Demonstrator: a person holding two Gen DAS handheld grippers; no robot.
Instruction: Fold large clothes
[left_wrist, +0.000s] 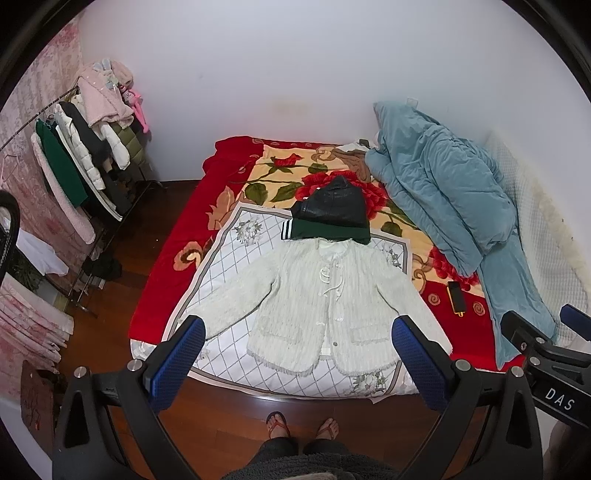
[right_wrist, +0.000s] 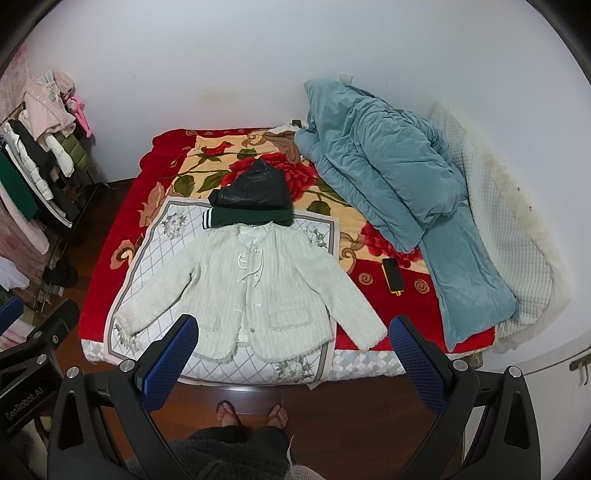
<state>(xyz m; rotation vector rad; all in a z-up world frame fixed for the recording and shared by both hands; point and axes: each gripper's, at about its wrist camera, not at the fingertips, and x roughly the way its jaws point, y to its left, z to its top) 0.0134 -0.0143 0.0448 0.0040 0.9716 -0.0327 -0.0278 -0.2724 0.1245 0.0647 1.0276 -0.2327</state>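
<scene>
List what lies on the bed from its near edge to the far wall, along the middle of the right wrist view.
White fuzzy buttoned jacket → folded dark green garment → folded black leather jacket.

Both wrist cameras look from above the foot of the bed, tilted down and forward along their own open blue fingers toward the far white wall (left_wrist: 295, 66), held well back so the whole bed fits in view. The left wrist view sits further left, taking in more of the clothes rack (left_wrist: 85, 155) and the right gripper (left_wrist: 546, 332) at its right edge. Both views share the white jacket (left_wrist: 325, 302) (right_wrist: 255, 291), the blue quilt (left_wrist: 443, 192) (right_wrist: 388, 177) and the person's feet (left_wrist: 301, 428) (right_wrist: 253, 411).
</scene>
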